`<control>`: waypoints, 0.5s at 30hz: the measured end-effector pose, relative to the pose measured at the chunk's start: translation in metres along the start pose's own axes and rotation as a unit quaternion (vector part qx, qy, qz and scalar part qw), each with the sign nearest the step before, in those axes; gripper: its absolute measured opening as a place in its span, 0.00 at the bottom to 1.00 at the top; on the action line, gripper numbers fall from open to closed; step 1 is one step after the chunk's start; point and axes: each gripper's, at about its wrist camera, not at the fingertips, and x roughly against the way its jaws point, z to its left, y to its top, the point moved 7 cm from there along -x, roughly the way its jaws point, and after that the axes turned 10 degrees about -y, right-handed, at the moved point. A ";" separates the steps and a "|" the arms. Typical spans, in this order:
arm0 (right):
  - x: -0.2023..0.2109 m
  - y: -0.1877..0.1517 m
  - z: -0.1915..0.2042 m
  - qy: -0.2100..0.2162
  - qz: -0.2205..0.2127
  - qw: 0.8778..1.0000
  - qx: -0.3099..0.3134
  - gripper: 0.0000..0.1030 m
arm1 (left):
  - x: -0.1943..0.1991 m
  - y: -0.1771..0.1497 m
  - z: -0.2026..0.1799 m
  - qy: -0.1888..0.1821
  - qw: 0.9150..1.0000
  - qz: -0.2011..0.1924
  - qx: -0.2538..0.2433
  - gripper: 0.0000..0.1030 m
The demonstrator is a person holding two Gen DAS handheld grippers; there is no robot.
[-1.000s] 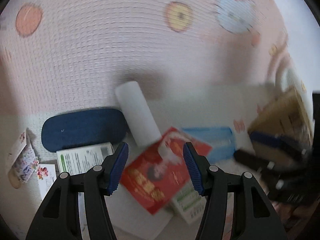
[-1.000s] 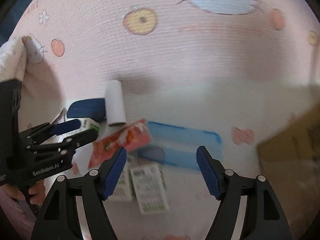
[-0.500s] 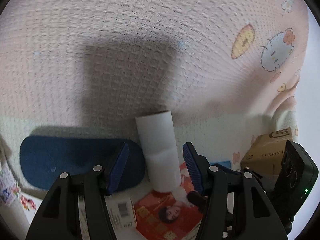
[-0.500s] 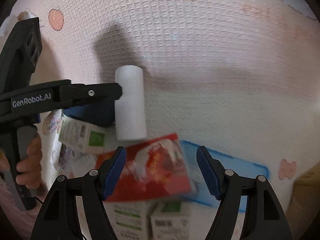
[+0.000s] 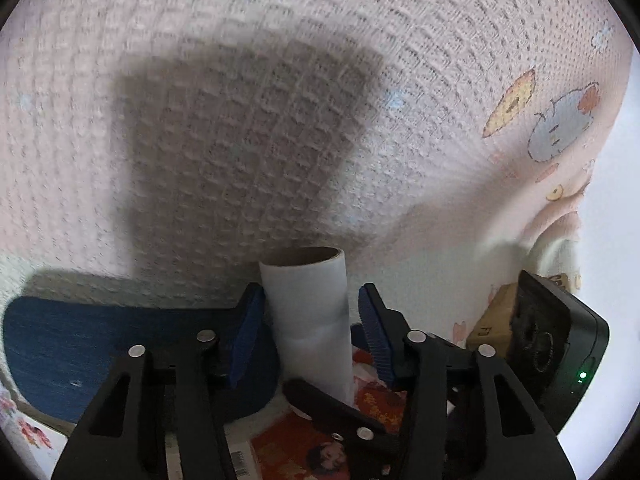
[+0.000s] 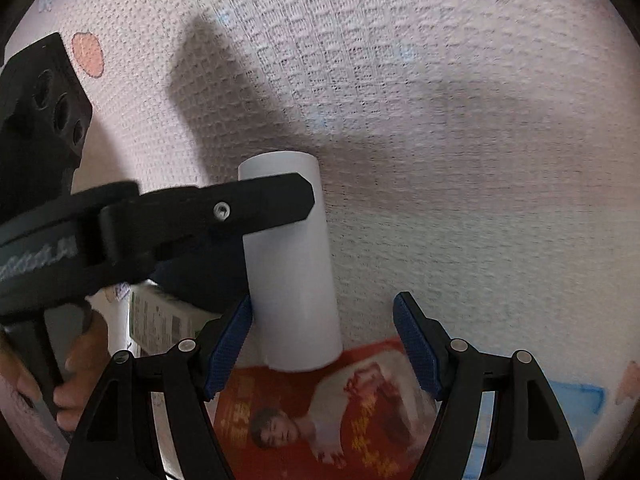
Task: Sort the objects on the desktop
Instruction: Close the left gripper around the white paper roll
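Note:
A white paper roll (image 5: 306, 312) lies on the pink patterned cloth (image 5: 240, 120), its near end resting on a red printed packet (image 6: 320, 420). My left gripper (image 5: 310, 304) straddles the roll and its jaws are closing. A thin gap still shows between each blue pad and the roll. In the right wrist view, one black finger (image 6: 240, 204) of the left gripper crosses the roll (image 6: 292, 280) near its far end. My right gripper (image 6: 322, 320) is open over the red packet, its left pad beside the roll's near end, with nothing gripped.
A dark blue case (image 5: 80, 344) lies left of the roll. A green-and-white box (image 6: 160, 316) sits by it. A light blue flat item (image 6: 572, 396) lies at the right, and a cardboard box (image 5: 492, 320) beyond. A person's hand (image 6: 76, 368) holds the left gripper's handle.
Both grippers came down and closer to the roll. The left gripper's jaws have narrowed around it. The right gripper now hangs over the red packet.

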 end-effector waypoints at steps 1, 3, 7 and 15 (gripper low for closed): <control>0.000 0.000 0.000 0.003 -0.007 1.000 -0.002 0.69 | -0.002 -0.001 0.000 -0.004 1.000 0.004 0.003 0.46; 0.000 0.000 0.000 0.015 -0.016 1.000 -0.007 0.66 | -0.006 -0.004 -0.002 -0.007 1.000 0.008 0.001 0.46; 0.007 -0.001 -0.007 0.048 -0.030 0.998 -0.029 0.40 | -0.010 -0.011 -0.009 -0.008 1.000 0.007 -0.009 0.45; 0.042 -0.010 -0.016 0.055 -0.064 0.996 -0.027 0.40 | 0.007 -0.019 -0.041 -0.047 0.999 -0.004 -0.026 0.45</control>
